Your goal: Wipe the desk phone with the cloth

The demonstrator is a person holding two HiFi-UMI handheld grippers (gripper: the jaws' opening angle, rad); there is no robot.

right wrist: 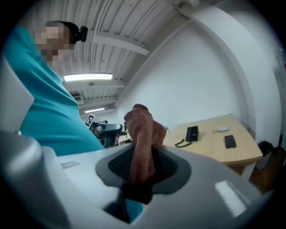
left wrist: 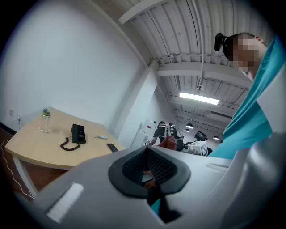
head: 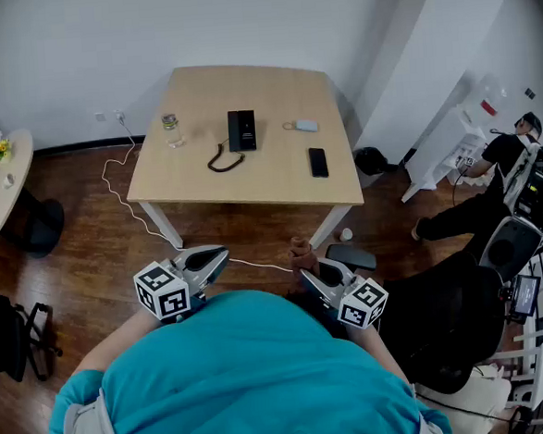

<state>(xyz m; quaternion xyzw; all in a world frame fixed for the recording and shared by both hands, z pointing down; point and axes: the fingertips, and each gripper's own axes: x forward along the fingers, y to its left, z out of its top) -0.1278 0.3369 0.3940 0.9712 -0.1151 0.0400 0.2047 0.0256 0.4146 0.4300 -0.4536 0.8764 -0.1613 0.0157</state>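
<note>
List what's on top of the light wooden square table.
Black desk phone with coiled cord, clear plastic bottle, black smartphone, small pale keyring tag. Only the table surface beneath them is covered.

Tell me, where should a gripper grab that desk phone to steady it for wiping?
Probably from straight above, jaws across the desk phone's two long edges near its far end. It lies flat on the table, slim and oblong, and its coiled cord curls off the near left corner.
</note>
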